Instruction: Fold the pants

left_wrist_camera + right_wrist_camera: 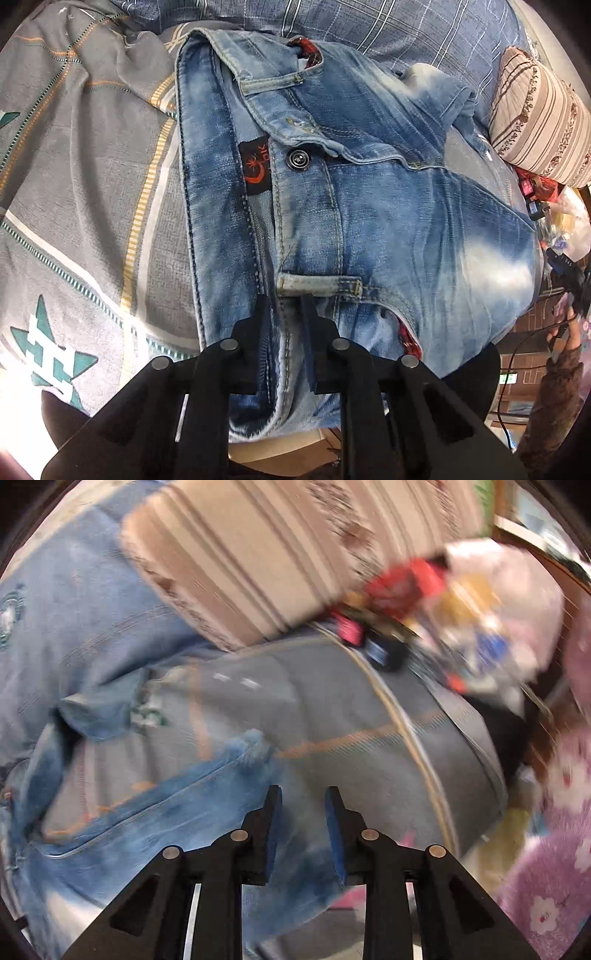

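Left view sharp and evenly lit; right view motion-blurred

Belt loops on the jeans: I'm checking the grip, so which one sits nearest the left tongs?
The lower belt loop, lying just past the left tongs. The other belt loop is far up the jeans.

A home bedroom: a grey patterned bedsheet (92, 192), striped pillow (539, 122) and plaid blanket (406, 33).

jeans (369, 206) and pillow (539, 122) on bed (92, 192)
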Demonstrator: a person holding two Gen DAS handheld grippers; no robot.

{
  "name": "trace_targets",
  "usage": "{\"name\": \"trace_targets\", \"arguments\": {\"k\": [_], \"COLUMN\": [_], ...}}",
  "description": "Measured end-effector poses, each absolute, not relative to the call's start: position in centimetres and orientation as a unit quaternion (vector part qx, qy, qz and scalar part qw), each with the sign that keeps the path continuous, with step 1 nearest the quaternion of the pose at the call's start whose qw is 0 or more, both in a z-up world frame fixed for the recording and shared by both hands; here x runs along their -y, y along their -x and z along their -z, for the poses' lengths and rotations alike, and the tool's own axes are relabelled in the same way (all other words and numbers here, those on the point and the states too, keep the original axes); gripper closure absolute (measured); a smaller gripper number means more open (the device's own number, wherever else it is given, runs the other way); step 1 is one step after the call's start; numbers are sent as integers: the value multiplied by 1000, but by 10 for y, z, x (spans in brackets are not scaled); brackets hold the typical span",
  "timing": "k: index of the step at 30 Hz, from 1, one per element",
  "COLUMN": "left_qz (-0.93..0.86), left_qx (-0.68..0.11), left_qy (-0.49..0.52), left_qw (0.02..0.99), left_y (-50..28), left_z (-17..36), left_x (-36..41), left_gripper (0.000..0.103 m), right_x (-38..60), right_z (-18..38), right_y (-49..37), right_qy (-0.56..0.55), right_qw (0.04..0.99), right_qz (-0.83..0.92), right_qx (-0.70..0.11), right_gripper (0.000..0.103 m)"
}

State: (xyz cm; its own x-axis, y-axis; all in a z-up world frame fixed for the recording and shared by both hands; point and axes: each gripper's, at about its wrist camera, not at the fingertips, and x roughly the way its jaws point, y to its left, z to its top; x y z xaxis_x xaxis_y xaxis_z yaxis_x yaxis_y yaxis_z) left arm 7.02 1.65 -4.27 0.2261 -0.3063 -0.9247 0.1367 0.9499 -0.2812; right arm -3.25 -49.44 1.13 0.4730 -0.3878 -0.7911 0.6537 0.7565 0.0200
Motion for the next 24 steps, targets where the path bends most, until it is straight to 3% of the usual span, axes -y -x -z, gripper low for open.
{"name": "trace_targets", "arguments": {"k": [1,2,4,5,6,12,18,22,23,24], "left_qz": [148,156,170,172,170,173,186,200,198,194], "left_qx": [-602,-597,-584,-580,-577,-589,-597,-609,-609,-607], "left_qy": [78,85,93,91,85,45,70,93,99,102], "left_qw": [781,782,788,791,794,788,777,762,762,764], "left_y": [-69,-73,-71,-69,-68,-60,-54,-52,-53,-54], "left_z": [38,34,24,22,22,33,35,47,48,48], "left_x": [-18,-17,-14,-12,-8,13,0,3,2,3], "left_gripper": [89,87,70,51,46,46,43,42,49,74], "right_x": [501,505,512,513,513,495,463,451,452,454], "right_z": [-12,-14,-13,-10,-6,17,32,46,50,57], "right_y": [44,52,58,62,66,67,120,109,103,96], "right_qy": [-182,-201,-229,-237,-240,-270,-349,-368,-374,-385], "right_qw": [848,853,854,856,855,849,835,827,822,814], "right_qz": [302,292,280,276,274,230,199,170,165,162], "right_qx": [-395,-382,-374,-367,-368,-392,-375,-389,-396,-405], "right_gripper": [75,58,30,28,28,29,29,29,30,34]}}
